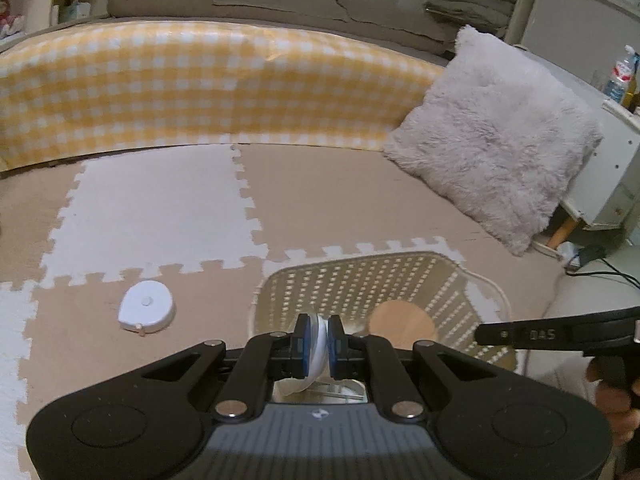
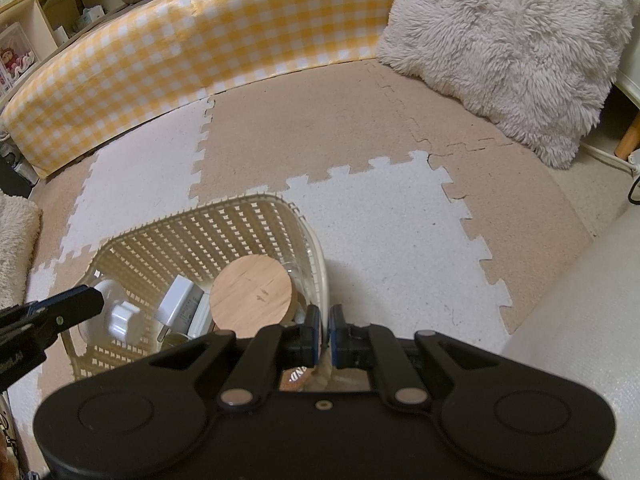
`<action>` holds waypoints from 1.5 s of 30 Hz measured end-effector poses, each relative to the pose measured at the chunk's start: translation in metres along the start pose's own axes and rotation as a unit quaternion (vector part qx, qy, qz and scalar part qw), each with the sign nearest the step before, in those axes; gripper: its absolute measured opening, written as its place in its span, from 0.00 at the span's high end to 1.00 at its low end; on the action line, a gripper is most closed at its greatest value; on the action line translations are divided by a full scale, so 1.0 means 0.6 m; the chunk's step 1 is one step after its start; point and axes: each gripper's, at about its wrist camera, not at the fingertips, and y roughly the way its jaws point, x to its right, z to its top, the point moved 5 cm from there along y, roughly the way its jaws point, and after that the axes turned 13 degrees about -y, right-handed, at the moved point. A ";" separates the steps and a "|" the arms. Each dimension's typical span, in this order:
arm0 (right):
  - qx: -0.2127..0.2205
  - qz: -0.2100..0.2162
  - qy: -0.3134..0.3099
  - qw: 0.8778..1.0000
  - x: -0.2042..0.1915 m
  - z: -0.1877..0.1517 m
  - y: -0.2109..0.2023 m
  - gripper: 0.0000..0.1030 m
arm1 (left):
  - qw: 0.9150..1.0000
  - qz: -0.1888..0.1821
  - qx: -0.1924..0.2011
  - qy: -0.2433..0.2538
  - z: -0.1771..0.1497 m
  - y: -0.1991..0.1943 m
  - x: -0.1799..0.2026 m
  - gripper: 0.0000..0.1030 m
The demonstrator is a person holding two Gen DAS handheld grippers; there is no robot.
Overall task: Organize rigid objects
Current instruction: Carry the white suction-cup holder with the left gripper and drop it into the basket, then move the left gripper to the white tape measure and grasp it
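A cream lattice basket (image 1: pixel 404 276) (image 2: pixel 240 224) stands on the foam floor mat. In it lie a jar with a round wooden lid (image 2: pixel 254 295) (image 1: pixel 402 322), a white charger (image 2: pixel 180 300) and a white lidded piece (image 2: pixel 116 312). My left gripper (image 1: pixel 319 342) is shut on a white round object (image 1: pixel 318 344) over the basket's near left rim. My right gripper (image 2: pixel 325 334) is shut on the basket's right rim (image 2: pixel 322 280). A white tape measure (image 1: pixel 147 307) lies on the mat left of the basket.
A yellow checked bumper (image 1: pixel 200 88) runs along the back. A fluffy grey cushion (image 1: pixel 496 136) (image 2: pixel 508 48) leans at the right. A white cabinet with a wooden leg (image 1: pixel 600 184) and cables stand beyond it. Shelves (image 2: pixel 48 12) are at the far left.
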 end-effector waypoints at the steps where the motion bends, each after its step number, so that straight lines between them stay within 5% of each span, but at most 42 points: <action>1: 0.000 0.000 0.000 1.000 0.000 0.000 0.000 0.94 | 1.000 0.005 0.002 0.001 0.001 -0.001 -0.002 0.86; 23: 0.000 0.000 0.000 1.000 -0.002 0.000 -0.001 0.94 | 0.998 -0.017 -0.042 0.034 -0.027 -0.038 0.020 0.63; 26: 0.000 0.000 0.000 1.000 -0.002 0.000 -0.001 0.94 | 0.998 -0.021 -0.046 0.039 -0.031 -0.045 0.026 0.54; 30: 0.000 0.000 0.000 1.000 -0.002 0.000 -0.001 0.94 | 0.998 -0.031 -0.043 0.042 -0.035 -0.056 0.032 0.23; 39: 0.000 0.000 0.000 1.000 -0.001 0.000 -0.001 0.94 | 0.998 -0.024 -0.036 0.041 -0.036 -0.073 0.026 0.00; 45: 0.000 0.001 -0.001 1.000 -0.001 0.000 -0.001 0.93 | 0.999 -0.020 -0.034 0.032 -0.040 -0.070 -0.001 0.00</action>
